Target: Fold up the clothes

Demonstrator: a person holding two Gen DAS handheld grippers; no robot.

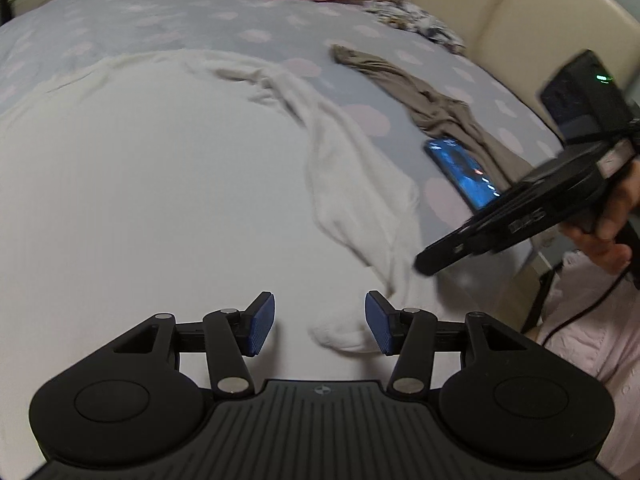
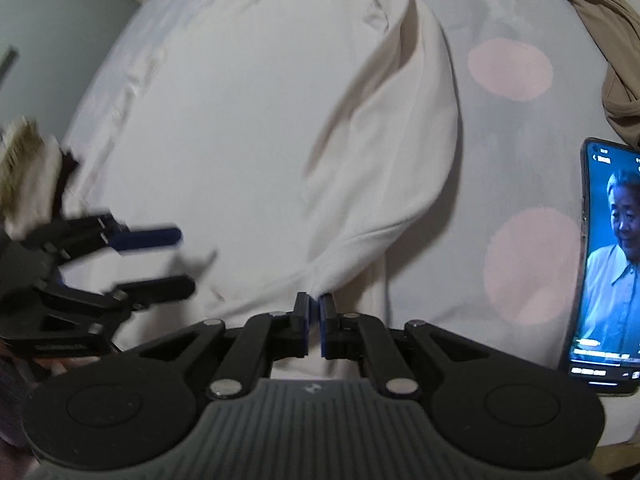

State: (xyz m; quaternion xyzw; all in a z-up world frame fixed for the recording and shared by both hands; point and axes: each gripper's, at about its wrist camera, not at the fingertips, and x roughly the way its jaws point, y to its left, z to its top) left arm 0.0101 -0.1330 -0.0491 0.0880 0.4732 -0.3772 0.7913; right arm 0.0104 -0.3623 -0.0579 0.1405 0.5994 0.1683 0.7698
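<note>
Pinching white garment's (image 2: 248, 128) sleeve end w/ right gripper (image 2: 314, 314), fingers clamped tight, lifting it off polka-dot bed (image 2: 508, 68) beside phone (image 2: 608, 272), left gripper (image 1: 320, 322) hovering w/ jaws apart.

Your left tool (image 2: 160, 258) shows in the right wrist view only as a motion-blurred shape, its base cut off by the left edge. The phone (image 2: 608, 268) runs past the right edge there, and in the left wrist view your right tool (image 1: 424, 266) hides its near end. The tan garment (image 2: 592, 12) is cropped at the far right corner. The white garment's (image 1: 160, 184) near hem lies hidden under your left tool's body.
</note>
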